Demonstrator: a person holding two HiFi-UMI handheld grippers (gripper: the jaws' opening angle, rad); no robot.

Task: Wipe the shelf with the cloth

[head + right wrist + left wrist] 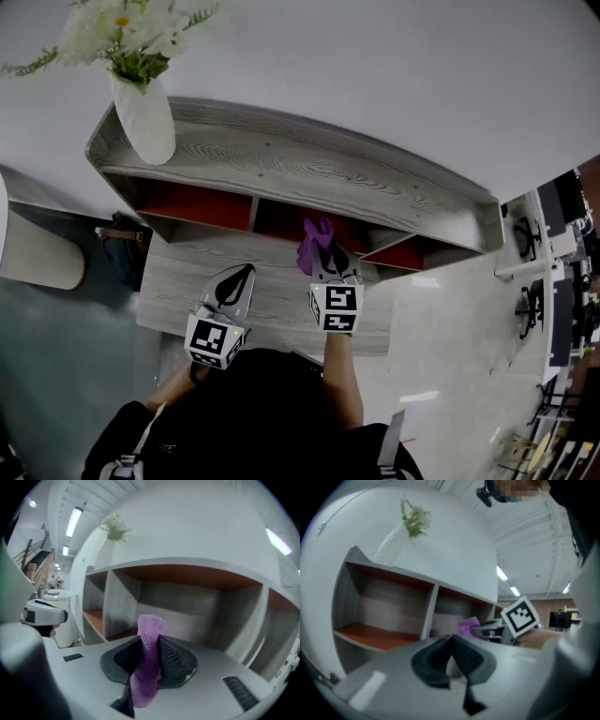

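A grey wood-grain shelf (pixel 309 164) with red-lined compartments stands against the white wall. My right gripper (pixel 326 258) is shut on a purple cloth (pixel 313 242), held just in front of the middle compartment (pixel 187 602). In the right gripper view the cloth (pixel 147 663) sticks up between the dark pads. My left gripper (pixel 234 284) sits lower left of it, shut with nothing in it, its pads (pixel 450 656) meeting. From the left gripper view the cloth (pixel 466 626) shows beside the right gripper (pixel 487 631).
A white vase (pixel 145 117) with flowers (pixel 122 28) stands on the shelf top at the left. A lower grey ledge (pixel 178 281) runs under the compartments. A white round table (pixel 37 253) is at the left; desks and chairs (pixel 539 272) at the right.
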